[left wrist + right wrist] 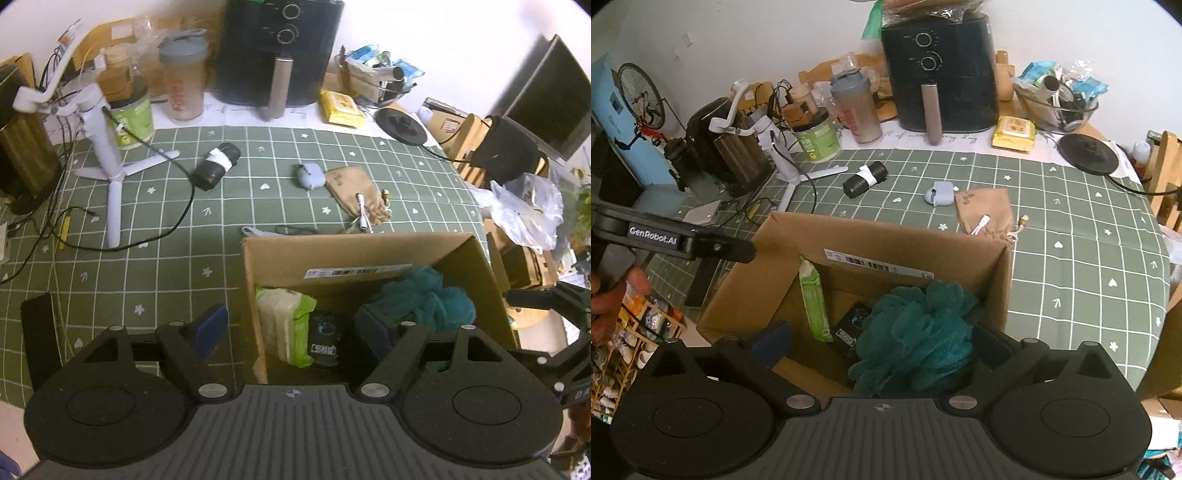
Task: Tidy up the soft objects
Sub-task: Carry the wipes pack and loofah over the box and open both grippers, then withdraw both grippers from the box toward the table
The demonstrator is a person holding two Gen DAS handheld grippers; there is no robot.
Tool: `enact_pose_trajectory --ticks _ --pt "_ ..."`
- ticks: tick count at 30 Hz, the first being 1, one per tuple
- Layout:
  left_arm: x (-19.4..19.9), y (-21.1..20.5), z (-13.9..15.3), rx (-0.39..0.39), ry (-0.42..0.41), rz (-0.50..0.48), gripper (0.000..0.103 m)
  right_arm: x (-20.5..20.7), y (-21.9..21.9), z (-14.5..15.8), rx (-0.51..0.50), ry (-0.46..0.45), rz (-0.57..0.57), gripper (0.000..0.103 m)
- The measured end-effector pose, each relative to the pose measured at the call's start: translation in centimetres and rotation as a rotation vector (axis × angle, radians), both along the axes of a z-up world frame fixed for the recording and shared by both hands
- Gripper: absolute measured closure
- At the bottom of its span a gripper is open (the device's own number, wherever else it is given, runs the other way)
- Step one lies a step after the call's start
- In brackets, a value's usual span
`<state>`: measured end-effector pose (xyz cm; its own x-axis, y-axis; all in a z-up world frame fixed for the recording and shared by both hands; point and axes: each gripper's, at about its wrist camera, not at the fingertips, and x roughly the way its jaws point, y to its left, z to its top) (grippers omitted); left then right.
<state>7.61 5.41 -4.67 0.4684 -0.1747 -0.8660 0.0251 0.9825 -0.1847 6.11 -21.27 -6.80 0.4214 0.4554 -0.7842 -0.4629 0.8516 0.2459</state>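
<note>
We have both grippers over the box at the near edge of the surface. Left gripper and right gripper: fingers apart, holding nothing. Loofah, wipes and a black packet lie inside. Pouch and roll sit mid-surface, beyond the box. Next pick: judge the pouch; approach low, pinch its middle, avoid the cable.

Black claw bodies, blue pads, silver screws, white "GenRobot.AI" lettering.
</note>
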Motion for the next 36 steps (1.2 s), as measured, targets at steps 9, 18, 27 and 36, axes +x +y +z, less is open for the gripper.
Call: enact_pose_trajectory --ticks 9,18,27,36 --pt "-1.2 1.0 -1.0 -0.032 0.024 0.029 0.025 -0.2 -0.1 -0.1 -0.023 -0.022 -0.048 0.000" --pt "-1.7 1.5 -1.4 -0.052 0.016 0.035 0.023 -0.1 -0.3 0.0 -0.034 -0.044 -0.095 0.000" --pt "-1.2 1.0 -1.6 -0.030 -0.001 0.025 0.019 0.6 -0.7 0.2 -0.041 -0.058 -0.128 0.000" --pt "-0.3 0.9 -1.3 0.001 -0.032 0.008 0.019 1.8 -1.3 0.1 -0.080 -0.081 -0.174 0.000"
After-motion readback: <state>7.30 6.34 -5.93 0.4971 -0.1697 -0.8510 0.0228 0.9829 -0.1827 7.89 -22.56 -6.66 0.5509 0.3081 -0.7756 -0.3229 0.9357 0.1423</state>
